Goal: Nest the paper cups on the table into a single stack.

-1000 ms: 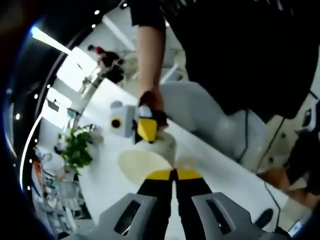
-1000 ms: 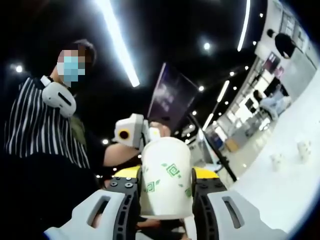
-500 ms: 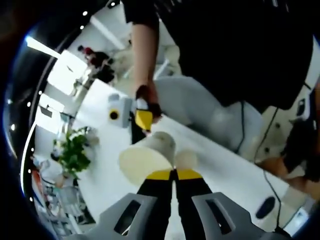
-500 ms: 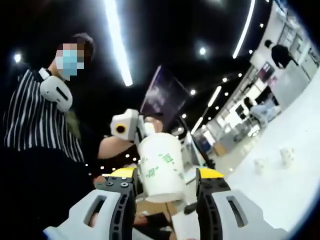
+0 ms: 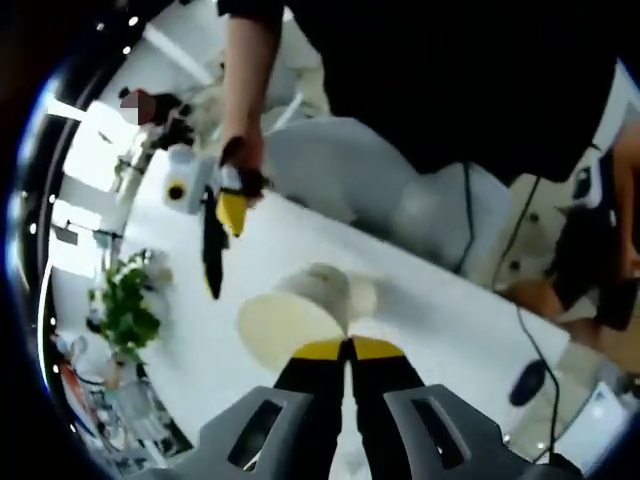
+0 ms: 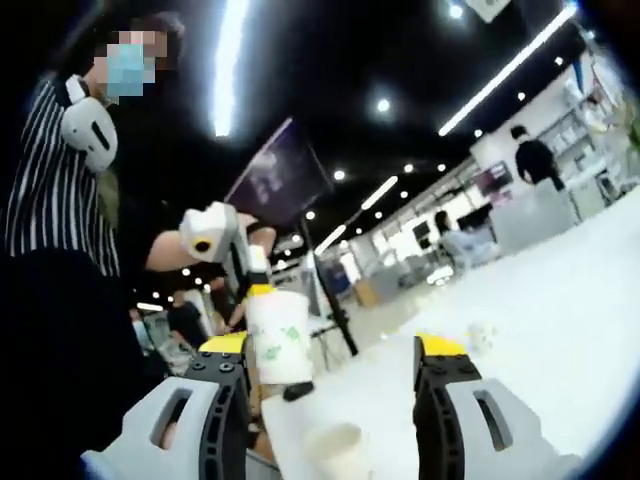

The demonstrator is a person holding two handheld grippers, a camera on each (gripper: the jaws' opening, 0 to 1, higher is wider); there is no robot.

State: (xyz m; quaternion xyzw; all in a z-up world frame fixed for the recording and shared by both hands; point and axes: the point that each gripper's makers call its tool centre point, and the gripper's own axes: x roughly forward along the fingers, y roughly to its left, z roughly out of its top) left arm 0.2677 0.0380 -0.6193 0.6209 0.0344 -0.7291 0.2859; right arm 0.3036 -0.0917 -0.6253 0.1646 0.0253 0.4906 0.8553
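- In the left gripper view, the left gripper (image 5: 349, 347) has its yellow-tipped jaws pressed together, clamped on the wall of a paper cup (image 5: 297, 313).
- In the right gripper view, the right gripper (image 6: 333, 349) holds its jaws wide apart, with nothing between them.
- In the left gripper view, the right gripper sits well beyond, gripped by the person's hand (image 5: 243, 160), the bare forearm rising above it.
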